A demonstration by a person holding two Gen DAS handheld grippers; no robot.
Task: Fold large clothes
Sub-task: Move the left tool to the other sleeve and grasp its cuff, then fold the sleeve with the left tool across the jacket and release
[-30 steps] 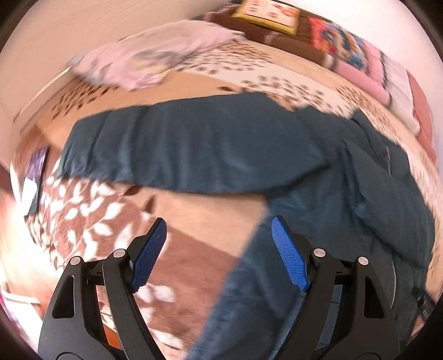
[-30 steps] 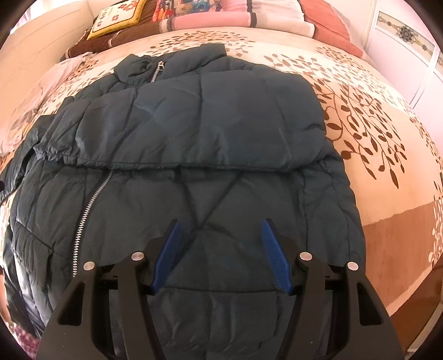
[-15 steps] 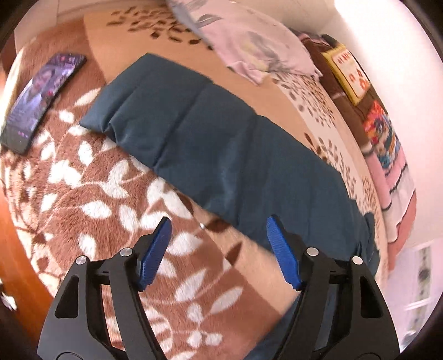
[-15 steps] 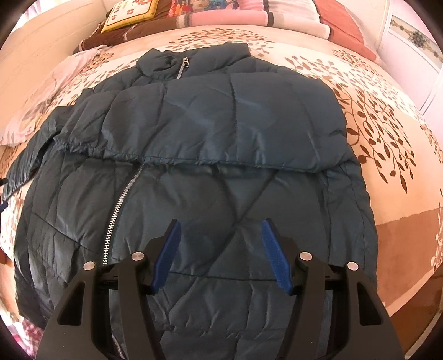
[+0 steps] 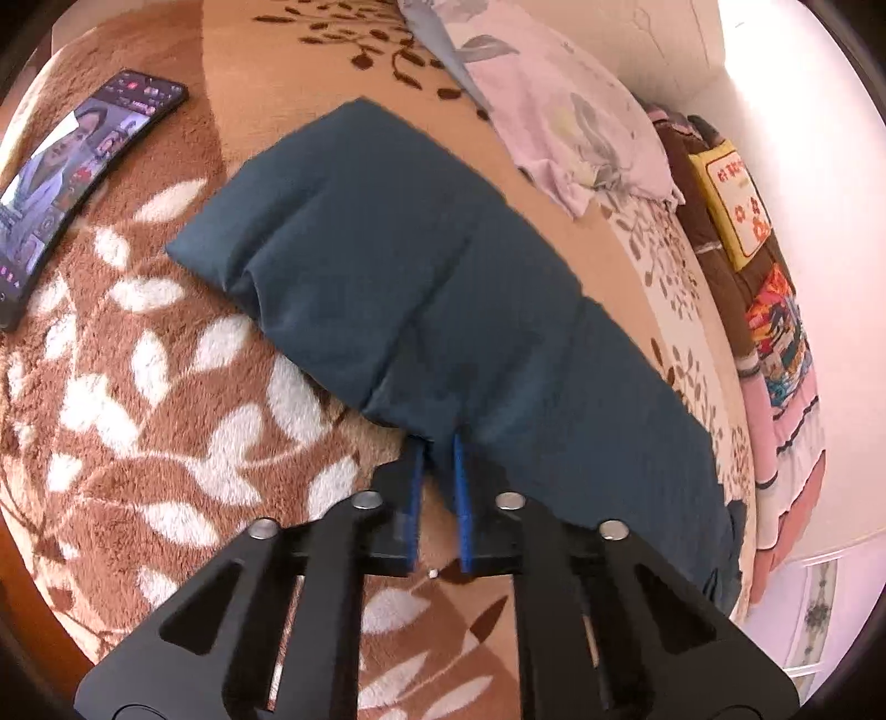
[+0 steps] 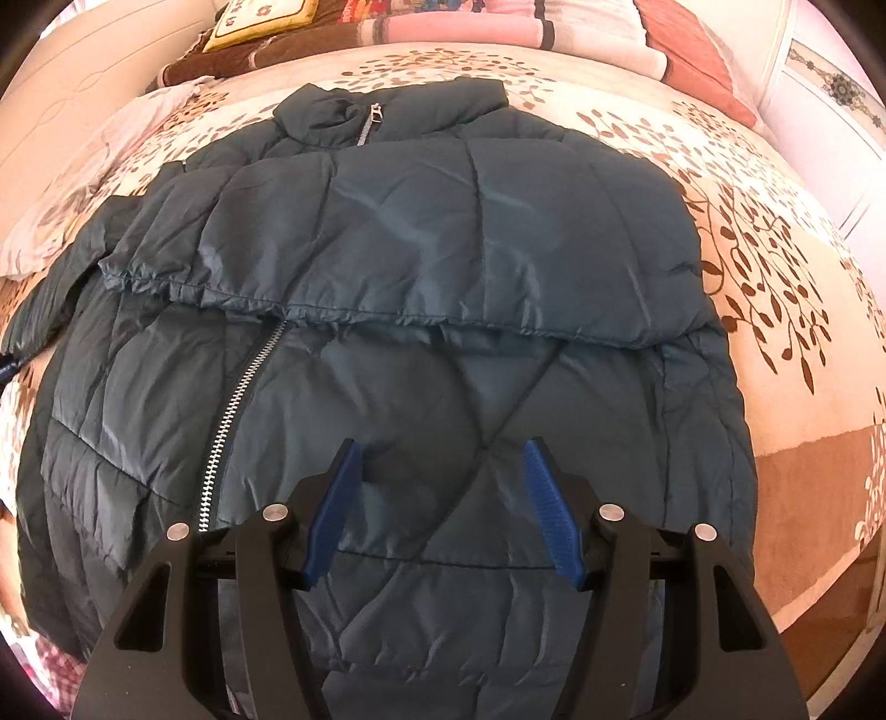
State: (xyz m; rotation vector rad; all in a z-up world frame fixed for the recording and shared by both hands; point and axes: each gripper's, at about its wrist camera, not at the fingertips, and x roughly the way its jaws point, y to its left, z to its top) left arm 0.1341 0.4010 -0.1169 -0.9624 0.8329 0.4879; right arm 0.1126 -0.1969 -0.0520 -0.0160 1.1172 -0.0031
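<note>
Left gripper [image 5: 437,443] had just closed; its blue jaws stood narrow, pinching the near edge of the outstretched sleeve [image 5: 421,288] about midway along its length, fabric visibly caught between the pads. Judged purpose: a grip at the sleeve's edge lets the whole sleeve be lifted and swung over the body in one move. Right gripper [image 6: 443,498] hovered over the lower front of the dark teal puffer jacket [image 6: 415,343] with jaws wide, nothing between them, pads apart from the fabric as far as could be told; probably positioned to steady the body panel while the sleeve comes across. Jacket lay front-up on the bed's leaf-patterned blanket [image 6: 775,266], zipper [image 6: 232,410] running up toward the collar [image 6: 387,105]. Its other sleeve [image 6: 443,249] was already folded across the chest, elastic cuff toward the zipper side, so roughly half the sleeve folding looked done. Beyond the gripped sleeve, a phone [image 5: 72,183] with lit screen lay on the blanket, well apart. Further back, a pale floral pillow [image 5: 559,105]; stacked folded quilts [image 6: 498,27] at the head of the bed.
</note>
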